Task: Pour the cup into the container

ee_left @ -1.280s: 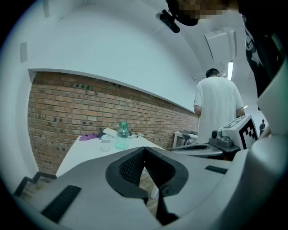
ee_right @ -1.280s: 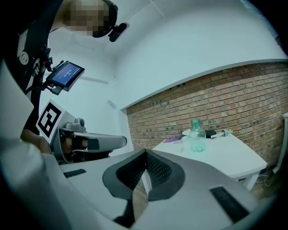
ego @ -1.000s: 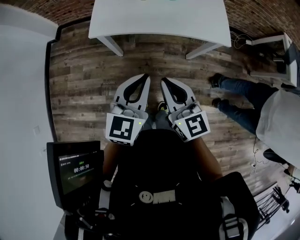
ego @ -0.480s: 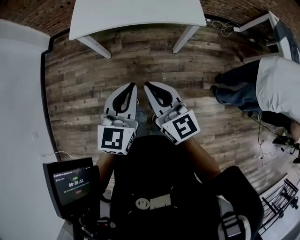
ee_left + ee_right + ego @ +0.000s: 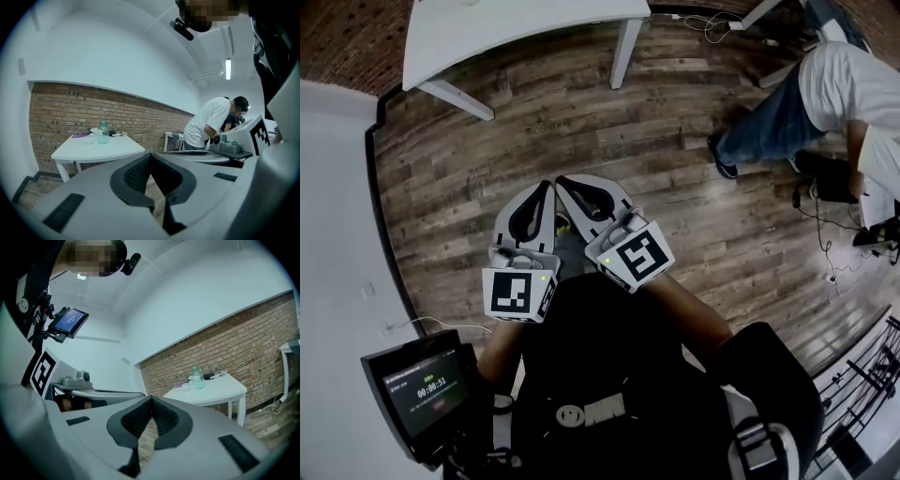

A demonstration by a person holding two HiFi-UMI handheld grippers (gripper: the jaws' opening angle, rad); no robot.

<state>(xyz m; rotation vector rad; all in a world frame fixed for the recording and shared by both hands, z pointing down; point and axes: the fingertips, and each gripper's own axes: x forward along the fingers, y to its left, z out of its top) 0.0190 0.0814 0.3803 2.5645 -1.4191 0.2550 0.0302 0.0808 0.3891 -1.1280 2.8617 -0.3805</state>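
Note:
A white table [image 5: 105,149] stands by the brick wall across the room. On it are a pale green bottle-like container [image 5: 103,132] and a small clear cup [image 5: 88,140]. The right gripper view shows the same table [image 5: 213,391], container [image 5: 197,378] and cup [image 5: 185,386]. In the head view only the table's edge [image 5: 525,21] shows at the top left. My left gripper [image 5: 548,186] and right gripper [image 5: 562,180] are held close to my body, side by side, far from the table. Both are shut with nothing between the fingertips.
A person in a white shirt and jeans [image 5: 825,89] bends over gear at the upper right, also seen as a person [image 5: 208,124] beside a second white table. A small monitor [image 5: 422,389] hangs at my lower left. Wood floor [image 5: 581,122] lies between me and the table; cables trail at the right.
The head view has swung: the table slid toward the upper left and the person in the white shirt moved up the right side. Both grippers stayed shut and close together.

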